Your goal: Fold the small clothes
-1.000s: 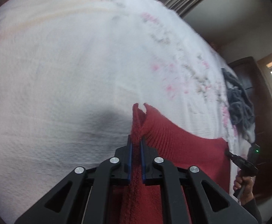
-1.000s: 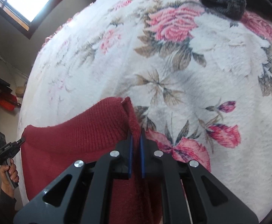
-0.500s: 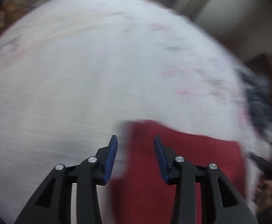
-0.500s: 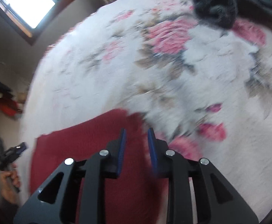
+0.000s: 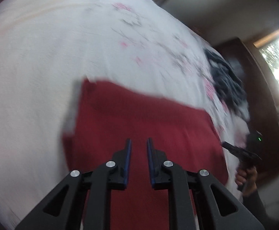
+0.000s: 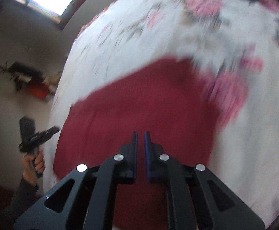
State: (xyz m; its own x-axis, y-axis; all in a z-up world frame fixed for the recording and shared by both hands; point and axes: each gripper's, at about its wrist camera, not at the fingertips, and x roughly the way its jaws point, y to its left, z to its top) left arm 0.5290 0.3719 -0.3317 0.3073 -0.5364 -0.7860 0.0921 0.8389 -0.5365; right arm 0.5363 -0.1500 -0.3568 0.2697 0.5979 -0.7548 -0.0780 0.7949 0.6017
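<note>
Both grippers are seen with nothing between their fingers. In the left wrist view, the left gripper (image 5: 138, 141) is held over the red knitted garment (image 5: 139, 118) with a moderate gap between its blue-lined jaws. The garment is spread flat on the white floral bedspread (image 5: 34, 67), its far edge running from 10 o'clock to 3 o'clock. A dark grey garment (image 5: 227, 82) is heaped on the bedspread at 2 o'clock (blurred by motion), well apart from the red one. In the right wrist view, the right gripper (image 6: 140, 134) is seen above the same red garment (image 6: 149, 99), its jaws parted only narrowly. Pink roses are printed on the bedspread (image 6: 254, 153) at 2 o'clock. The person's left hand (image 6: 34, 163) is seen at 8 o'clock.
</note>
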